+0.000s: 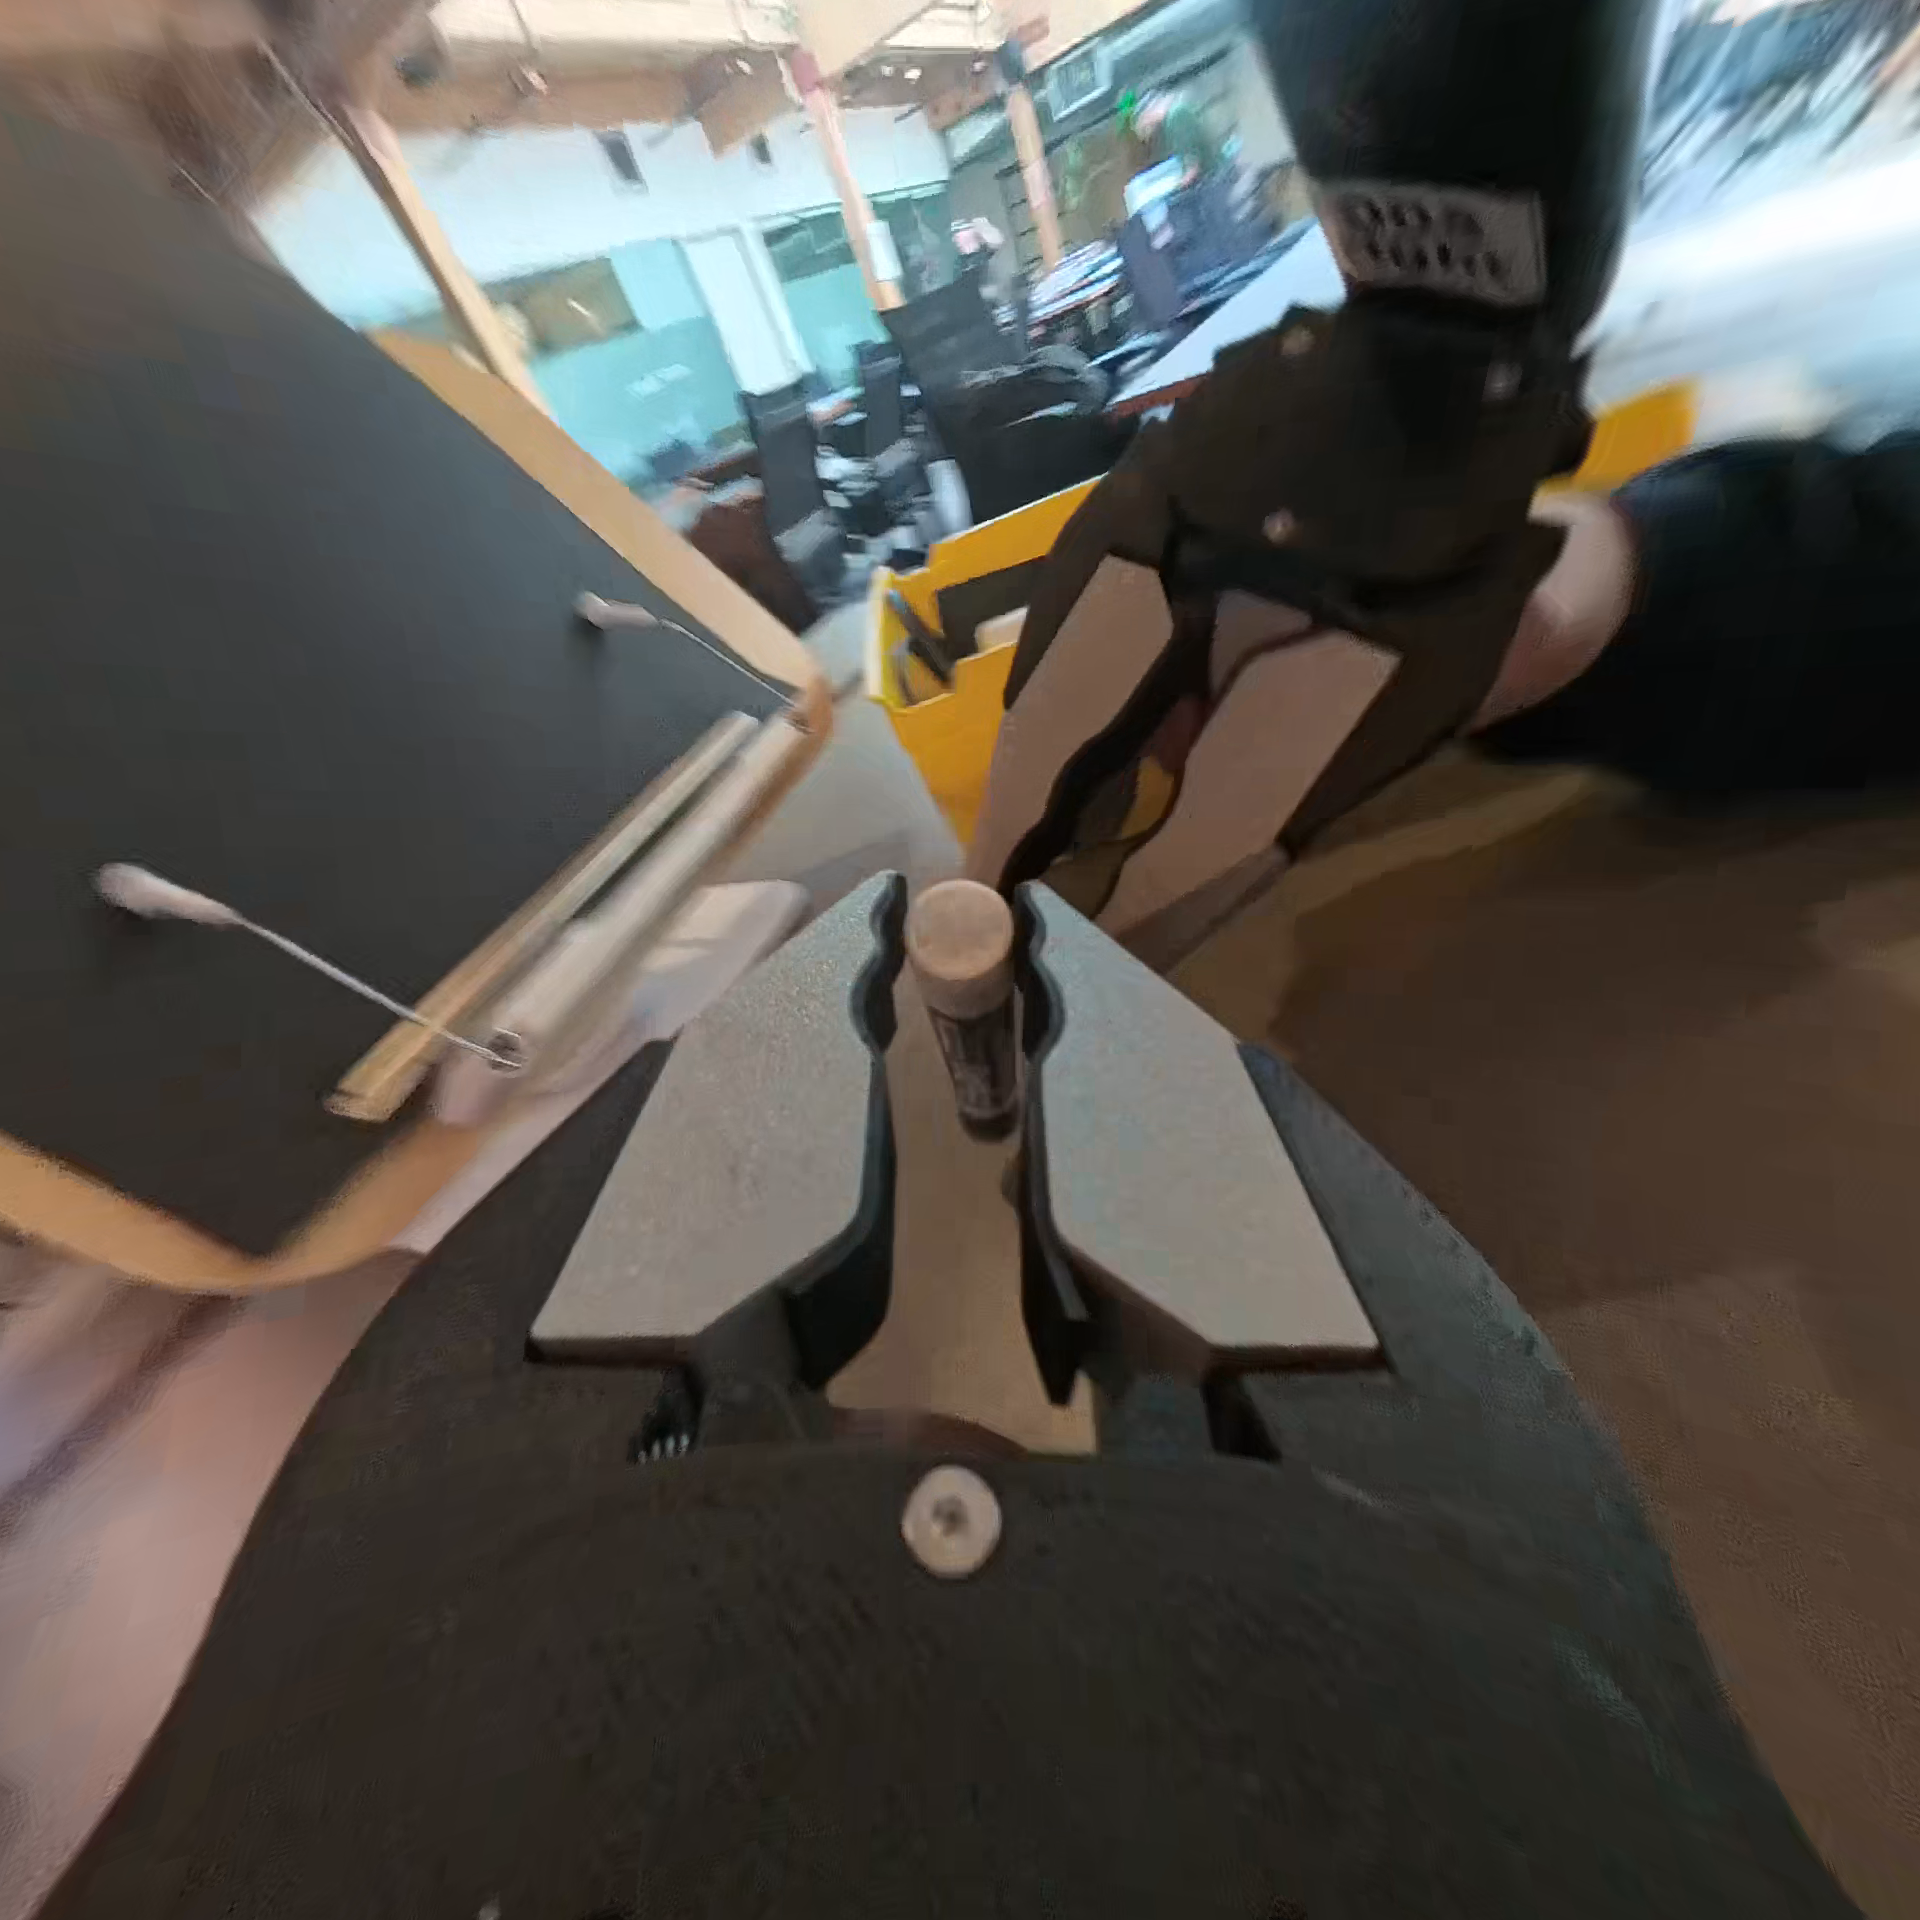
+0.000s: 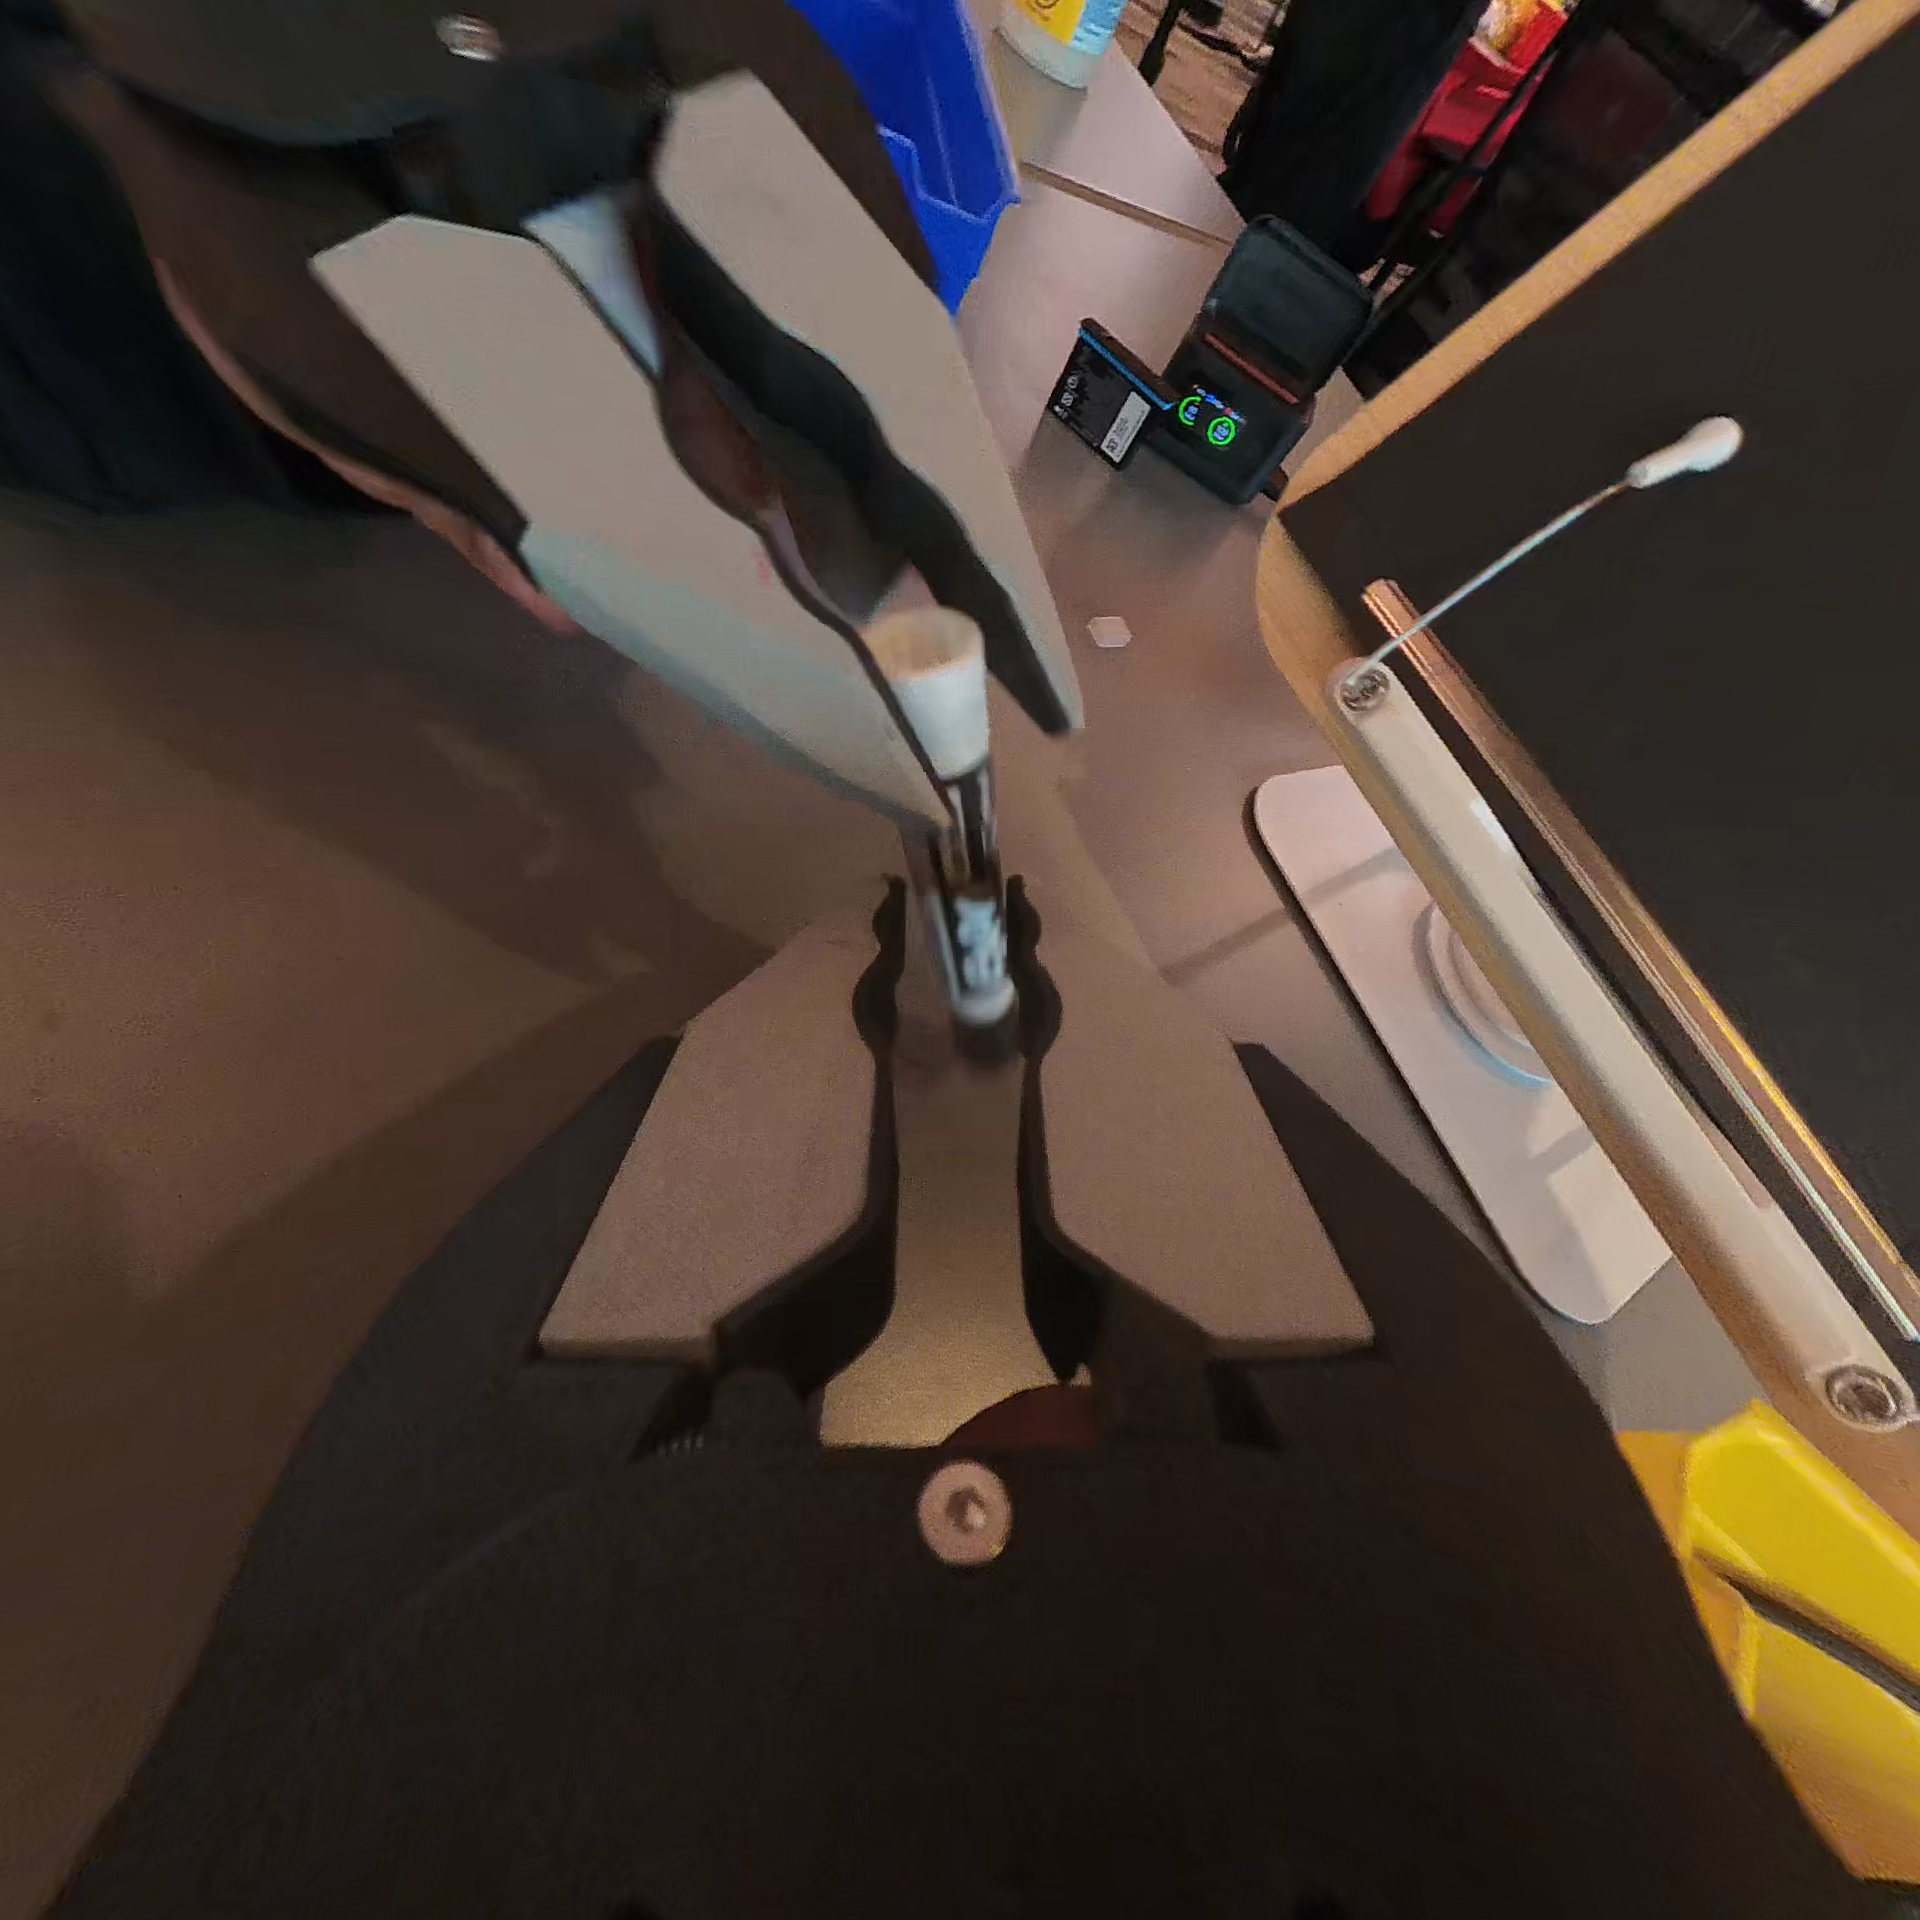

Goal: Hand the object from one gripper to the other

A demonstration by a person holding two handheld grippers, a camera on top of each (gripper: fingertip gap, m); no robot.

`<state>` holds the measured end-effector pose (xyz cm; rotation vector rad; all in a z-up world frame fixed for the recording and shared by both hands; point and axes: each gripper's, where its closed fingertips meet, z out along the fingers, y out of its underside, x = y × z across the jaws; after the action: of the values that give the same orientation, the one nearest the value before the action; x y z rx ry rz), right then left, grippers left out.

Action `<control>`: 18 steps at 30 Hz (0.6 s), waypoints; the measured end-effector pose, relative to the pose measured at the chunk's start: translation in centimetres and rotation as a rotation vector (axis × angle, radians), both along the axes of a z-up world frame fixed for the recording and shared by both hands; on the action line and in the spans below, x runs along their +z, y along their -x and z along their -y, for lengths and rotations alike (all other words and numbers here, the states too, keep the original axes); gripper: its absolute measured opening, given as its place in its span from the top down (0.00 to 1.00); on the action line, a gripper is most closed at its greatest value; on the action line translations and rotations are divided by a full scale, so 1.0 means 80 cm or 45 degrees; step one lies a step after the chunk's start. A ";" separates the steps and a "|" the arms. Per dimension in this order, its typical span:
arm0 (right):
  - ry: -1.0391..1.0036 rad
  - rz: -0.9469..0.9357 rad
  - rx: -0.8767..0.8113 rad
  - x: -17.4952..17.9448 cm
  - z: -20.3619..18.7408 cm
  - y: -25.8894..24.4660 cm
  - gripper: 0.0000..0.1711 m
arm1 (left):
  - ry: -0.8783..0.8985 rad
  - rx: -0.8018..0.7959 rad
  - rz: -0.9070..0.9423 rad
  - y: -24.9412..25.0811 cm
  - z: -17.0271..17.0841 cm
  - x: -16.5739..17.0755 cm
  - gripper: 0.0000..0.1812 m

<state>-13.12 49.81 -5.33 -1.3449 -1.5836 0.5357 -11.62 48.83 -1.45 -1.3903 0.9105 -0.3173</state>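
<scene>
A small tube point(image 1: 961, 1003), black-bodied with a white cap, sat between the fingertips of both grippers at once. In the left wrist view the left gripper point(image 1: 958, 935) had its jaws drawn in on the tube's capped end, while the right gripper point(image 1: 1143, 862) came down from above, jaws spread, one tip just beside the cap. The right wrist view told it otherwise: the right gripper point(image 2: 956, 935) had its jaws closed narrowly about the tube's point(image 2: 966, 883) dark lower end, and the left gripper point(image 2: 977, 675) held the white cap farther off.

Only the right wrist view showed the blue bin point(image 2: 935, 135) and the black charger box point(image 2: 1247, 384) beyond the tube; only the left showed the room of chairs behind it. Both caught the black board point(image 1: 260, 675) with its swab-tipped wires beside the tube, and a yellow bin point(image 1: 935, 717).

Motion blur smeared both far grippers, so whether the right gripper's pads truly pressed the tube could not be told.
</scene>
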 end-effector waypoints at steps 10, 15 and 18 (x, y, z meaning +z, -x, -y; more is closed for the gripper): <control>1.028 -0.243 0.209 0.029 0.016 -0.019 0.75 | -1.209 0.206 -0.971 -0.034 0.042 0.014 0.90; 1.193 -0.382 0.256 0.054 0.008 -0.032 0.68 | -1.315 0.228 -0.988 -0.035 0.049 0.023 0.90; 1.288 -0.415 0.310 0.059 0.018 -0.024 0.68 | -1.419 0.195 -1.014 -0.050 0.062 0.023 0.90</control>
<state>-11.23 48.36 -0.59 -1.6371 -1.2143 1.7719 -7.60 43.89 0.37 -0.4780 1.3047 0.8312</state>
